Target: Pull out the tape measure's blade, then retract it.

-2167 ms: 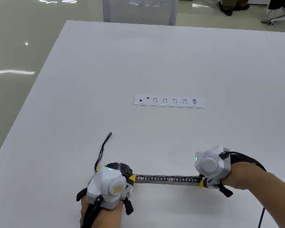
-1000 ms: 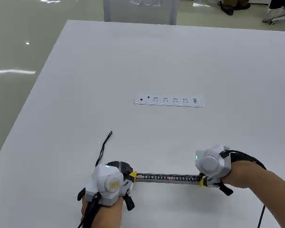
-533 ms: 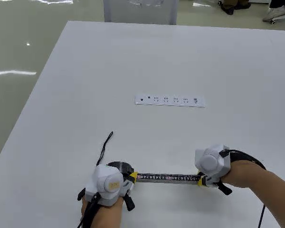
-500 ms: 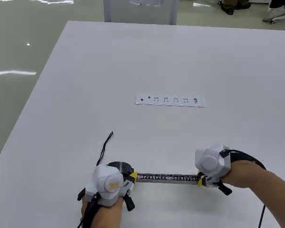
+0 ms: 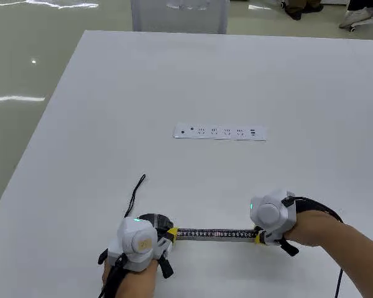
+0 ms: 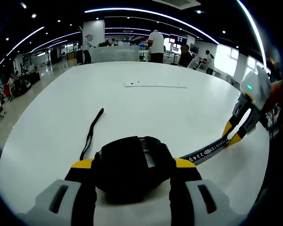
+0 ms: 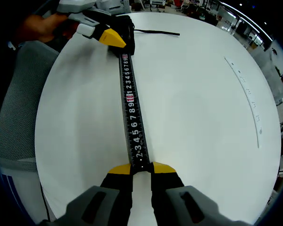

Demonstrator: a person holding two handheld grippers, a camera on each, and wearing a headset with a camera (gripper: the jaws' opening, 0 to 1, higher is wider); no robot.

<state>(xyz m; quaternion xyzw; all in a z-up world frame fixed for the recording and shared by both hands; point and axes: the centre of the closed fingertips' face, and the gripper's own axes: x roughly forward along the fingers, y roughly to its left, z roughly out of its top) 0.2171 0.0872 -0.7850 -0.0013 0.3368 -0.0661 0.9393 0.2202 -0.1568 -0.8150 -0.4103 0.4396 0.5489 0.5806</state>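
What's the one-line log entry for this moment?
left gripper: shut on tape measure | right gripper: shut on blade | blade: out between them

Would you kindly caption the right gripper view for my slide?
Right gripper pinches the dark numbered tape blade, stretched over the white table from its black case.

tape blade (image 7: 132,108) | white numerals 2–9 from the tip | red-marked 10 | digits 1–9 beyond

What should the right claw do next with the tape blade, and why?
Probably ease the right claw toward the tape measure case, letting the blade retract: it already lies pulled out straight between them, with the left claw clamping the case.
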